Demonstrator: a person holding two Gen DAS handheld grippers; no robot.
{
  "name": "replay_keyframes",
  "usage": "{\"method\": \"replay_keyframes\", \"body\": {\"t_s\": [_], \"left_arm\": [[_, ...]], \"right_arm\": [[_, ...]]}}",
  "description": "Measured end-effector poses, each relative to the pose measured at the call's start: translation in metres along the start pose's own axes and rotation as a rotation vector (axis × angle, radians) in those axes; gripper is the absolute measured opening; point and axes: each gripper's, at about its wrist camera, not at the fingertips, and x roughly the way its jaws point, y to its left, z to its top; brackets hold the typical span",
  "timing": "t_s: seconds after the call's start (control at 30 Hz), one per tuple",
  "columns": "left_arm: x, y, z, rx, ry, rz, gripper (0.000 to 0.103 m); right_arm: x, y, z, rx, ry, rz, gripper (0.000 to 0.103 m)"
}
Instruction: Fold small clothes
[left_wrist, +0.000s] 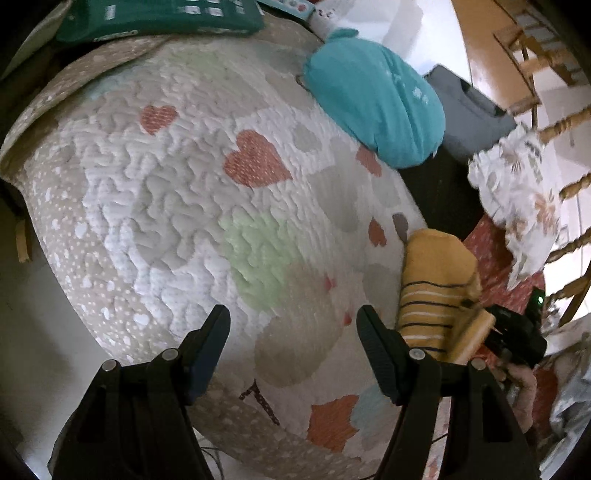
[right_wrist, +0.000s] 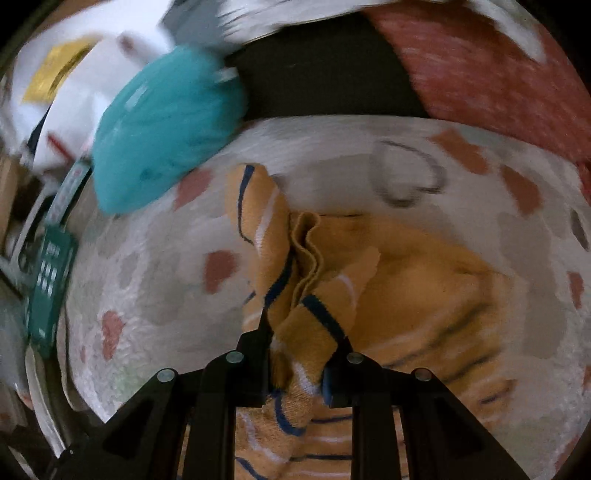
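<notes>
A small mustard-yellow garment with navy and white stripes (right_wrist: 406, 280) lies on the heart-patterned quilt (right_wrist: 147, 288). My right gripper (right_wrist: 301, 339) is shut on a bunched striped part of it and lifts that fold above the rest. In the left wrist view the same garment (left_wrist: 436, 280) sits at the quilt's right edge, with the right gripper's body (left_wrist: 517, 332) beside it. My left gripper (left_wrist: 293, 317) is open and empty, above the quilt (left_wrist: 184, 192), to the left of the garment.
A turquoise folded cloth bundle (left_wrist: 373, 99) lies at the quilt's far right corner, also in the right wrist view (right_wrist: 162, 136). A dark green item (left_wrist: 159, 18) lies at the far edge. A red patterned cloth (right_wrist: 491, 74), a floral cloth (left_wrist: 521, 192) and wooden chairs (left_wrist: 565, 129) stand beyond.
</notes>
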Motion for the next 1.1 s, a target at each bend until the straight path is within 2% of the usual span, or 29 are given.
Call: {"method": "replay_keyframes", "body": {"t_s": [0.13, 0.3, 0.4, 0.43, 0.5, 0.57, 0.63, 0.7, 0.77, 0.8, 0.9, 0.93, 0.97, 1.03, 1.1], "left_arm": [[0.01, -0.011, -0.004, 0.025, 0.025, 0.034, 0.07], [0.02, -0.021, -0.008, 0.035, 0.051, 0.065, 0.07], [0.024, -0.029, -0.013, 0.064, 0.059, 0.095, 0.07], [0.026, -0.031, -0.014, 0.078, 0.061, 0.104, 0.07], [0.029, -0.037, -0.016, 0.111, 0.066, 0.125, 0.07], [0.032, -0.042, -0.018, 0.133, 0.073, 0.136, 0.07], [0.033, -0.044, -0.019, 0.142, 0.079, 0.137, 0.07], [0.035, -0.045, -0.019, 0.146, 0.084, 0.135, 0.07], [0.036, -0.046, -0.02, 0.144, 0.091, 0.135, 0.07], [0.037, -0.046, -0.02, 0.145, 0.094, 0.136, 0.07], [0.039, -0.05, -0.023, 0.161, 0.099, 0.148, 0.07], [0.039, -0.051, -0.023, 0.168, 0.098, 0.154, 0.07], [0.037, -0.051, -0.024, 0.176, 0.095, 0.158, 0.07], [0.031, -0.051, -0.028, 0.183, 0.08, 0.167, 0.07], [0.019, -0.047, -0.031, 0.17, 0.054, 0.186, 0.07]], "right_arm": [[-0.007, -0.069, -0.004, 0.088, -0.003, -0.026, 0.021], [0.007, -0.117, -0.014, 0.152, 0.038, -0.015, 0.023], [0.004, -0.135, -0.017, 0.177, 0.018, -0.051, 0.032], [-0.002, -0.142, -0.018, 0.189, -0.005, -0.07, 0.039], [-0.014, -0.15, -0.019, 0.204, -0.029, -0.091, 0.046], [-0.029, -0.157, -0.02, 0.21, -0.052, -0.089, 0.046], [-0.043, -0.158, -0.023, 0.199, -0.063, -0.046, 0.046], [-0.056, -0.154, -0.032, 0.176, -0.062, 0.02, 0.051], [-0.062, -0.146, -0.044, 0.148, -0.058, 0.051, 0.065], [-0.062, -0.142, -0.049, 0.128, -0.054, 0.045, 0.067], [-0.049, -0.129, -0.071, 0.019, -0.026, -0.048, 0.064], [-0.039, -0.128, -0.078, -0.017, 0.009, -0.077, 0.042], [-0.031, -0.13, -0.081, -0.021, 0.032, -0.113, 0.027], [-0.017, -0.144, -0.084, 0.014, 0.047, -0.157, 0.029], [-0.012, -0.163, -0.087, 0.1, 0.048, -0.145, 0.046]]}}
